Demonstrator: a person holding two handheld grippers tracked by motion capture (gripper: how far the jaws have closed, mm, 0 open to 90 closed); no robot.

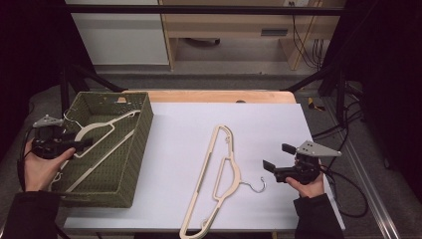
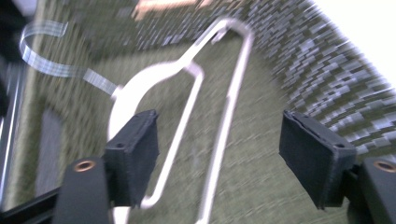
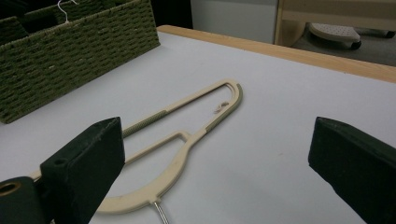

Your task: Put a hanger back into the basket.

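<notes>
Worktop (image 1: 189, 134): white sheet, wooden far edge.
Basket (image 1: 130, 164): green wicker, holds white hanger (image 1: 94, 130).
Beige hanger (image 1: 215, 174): flat on worktop.
Left tongs (image 1: 85, 145): released, empty.
Right tongs (image 1: 278, 157): released, empty.

green woven basket (image 1: 130, 149), cream hangers (image 1: 219, 179)

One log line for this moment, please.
left gripper: open, over hanger in basket | right gripper: open, empty | beige hanger: on table
</notes>
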